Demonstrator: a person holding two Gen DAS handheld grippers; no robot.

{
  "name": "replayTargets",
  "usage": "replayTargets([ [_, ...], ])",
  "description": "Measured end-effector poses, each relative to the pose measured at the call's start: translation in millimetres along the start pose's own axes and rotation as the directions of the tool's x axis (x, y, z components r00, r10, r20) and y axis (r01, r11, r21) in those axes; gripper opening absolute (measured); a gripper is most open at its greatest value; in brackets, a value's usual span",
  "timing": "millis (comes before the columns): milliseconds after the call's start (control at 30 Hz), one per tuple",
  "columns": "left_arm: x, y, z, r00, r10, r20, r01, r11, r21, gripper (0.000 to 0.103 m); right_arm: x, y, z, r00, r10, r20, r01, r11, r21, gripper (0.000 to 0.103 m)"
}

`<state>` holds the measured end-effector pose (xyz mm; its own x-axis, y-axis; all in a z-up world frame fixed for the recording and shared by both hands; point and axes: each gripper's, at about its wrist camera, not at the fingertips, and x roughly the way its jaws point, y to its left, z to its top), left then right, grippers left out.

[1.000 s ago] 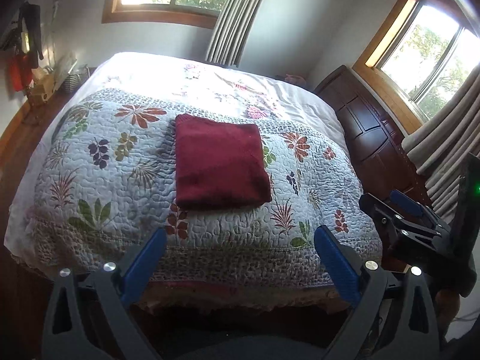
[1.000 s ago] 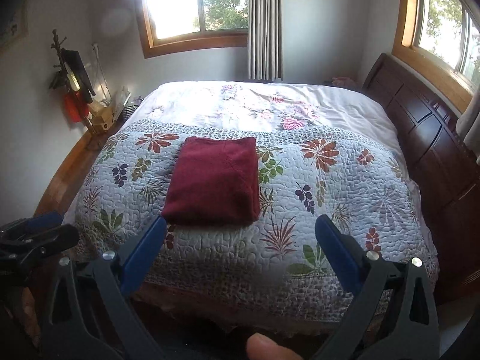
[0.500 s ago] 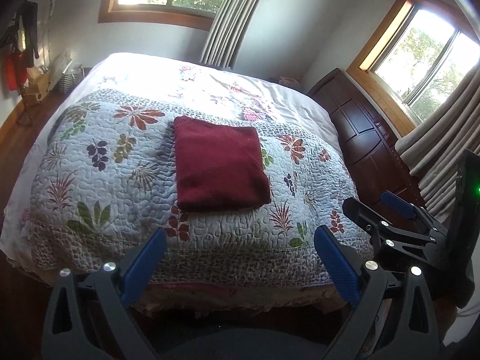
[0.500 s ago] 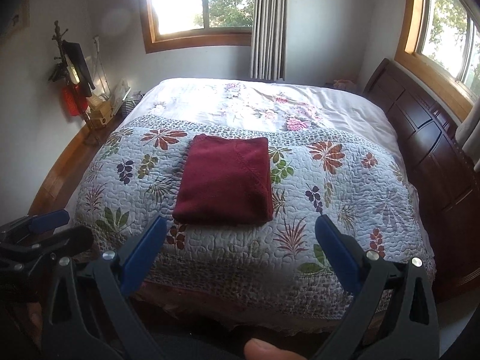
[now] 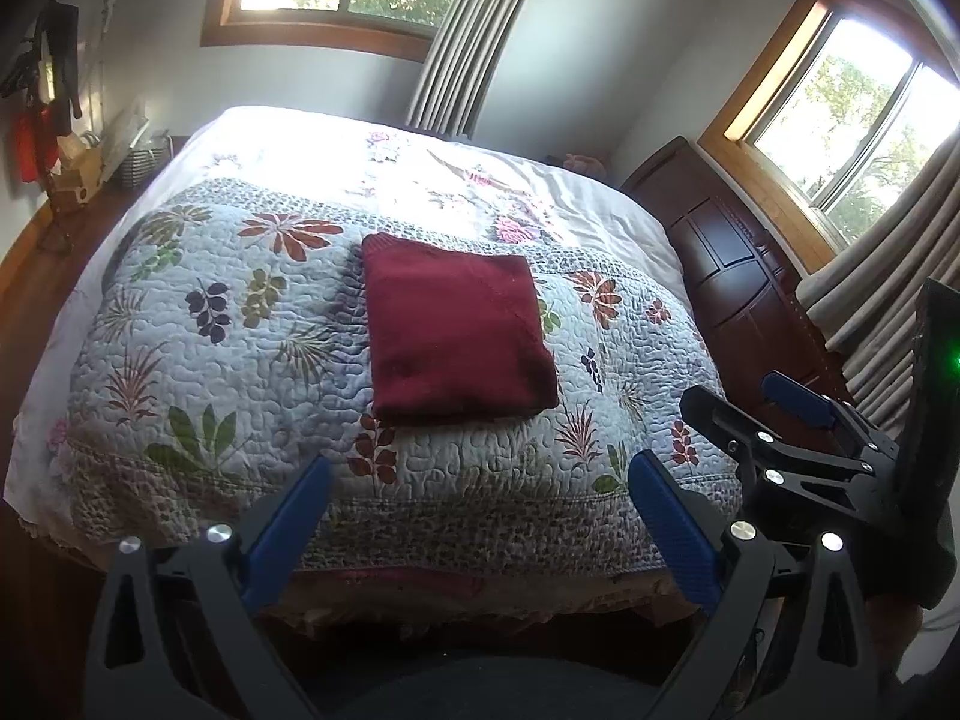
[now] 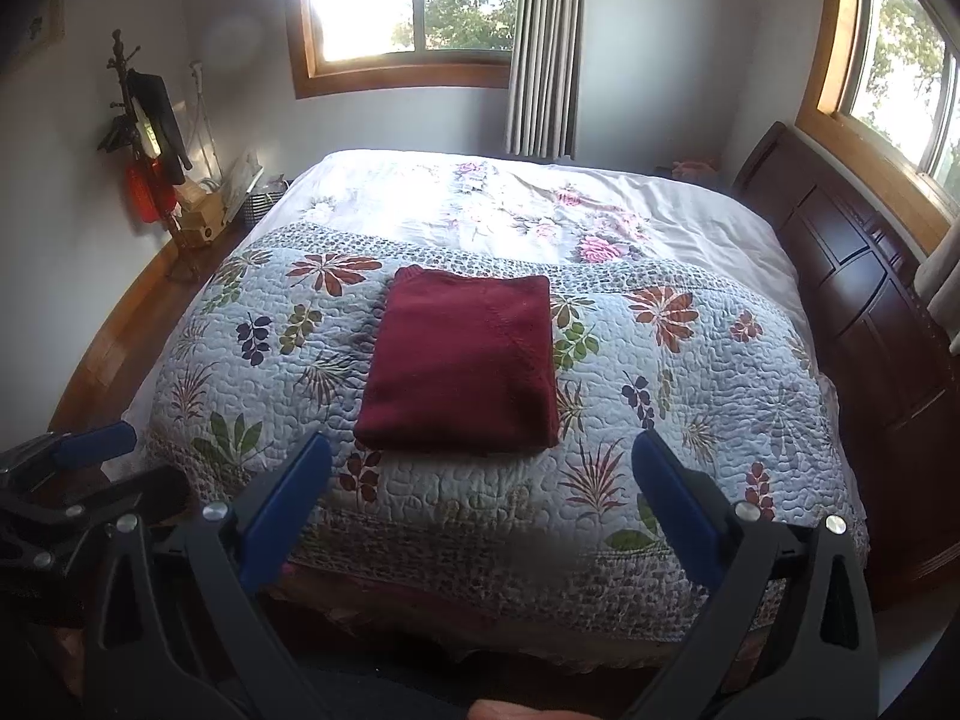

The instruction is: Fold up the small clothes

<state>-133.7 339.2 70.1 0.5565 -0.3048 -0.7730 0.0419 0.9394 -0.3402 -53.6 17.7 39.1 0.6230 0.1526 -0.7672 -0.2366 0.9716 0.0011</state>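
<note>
A dark red garment (image 5: 456,336) lies folded into a flat rectangle on the floral quilt (image 5: 240,372) of the bed, roughly at the quilt's middle and well apart from both grippers. Beyond the garment, the quilt gives way to a white flowered sheet (image 6: 540,210). To the garment's right stands a dark wooden bed frame panel (image 6: 870,312); far to its left a coat stand (image 6: 144,138) holds dark and red items beside a small basket (image 5: 144,165), whose contents cannot be made out. The left gripper (image 5: 480,516) hangs off the near edge of the quilt, jaws spread wide and empty. The right gripper (image 6: 480,492) does likewise, wide apart, gripping nothing. Nothing lies between them and the garment.
</note>
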Motion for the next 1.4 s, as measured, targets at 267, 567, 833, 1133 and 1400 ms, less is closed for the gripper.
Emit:
replayTargets([
  [267,4.6,-1.4,-2.1,1.0,0.003,-0.016,-0.003,1.0,0.006,0.099,-1.9,-2.6,-3.0,1.0,-0.018,0.022,0.018,1.0,0.007,0.1],
  [567,4.4,-2.4,-1.7,1.0,0.002,-0.015,-0.002,1.0,0.01,0.099,0.4,-3.2,-2.6,1.0,-0.017,0.013,0.017,1.0,0.009,0.1],
  [833,7.9,2.0,6.2,1.0,0.0,-0.017,0.0,1.0,0.015,0.099,2.7,-2.3,-1.1,1.0,-0.01,0.009,0.01,1.0,0.01,0.1],
  [1133,11.7,7.7,13.8,1.0,0.001,-0.024,-0.001,1.0,0.028,0.099,5.5,-3.4,-0.1,1.0,-0.004,0.0,0.004,1.0,0.017,0.1],
  [1400,12.8,9.2,15.8,1.0,0.003,-0.027,-0.002,1.0,0.03,0.099,6.6,-4.5,0.8,1.0,-0.002,-0.001,0.002,1.0,0.021,0.1],
])
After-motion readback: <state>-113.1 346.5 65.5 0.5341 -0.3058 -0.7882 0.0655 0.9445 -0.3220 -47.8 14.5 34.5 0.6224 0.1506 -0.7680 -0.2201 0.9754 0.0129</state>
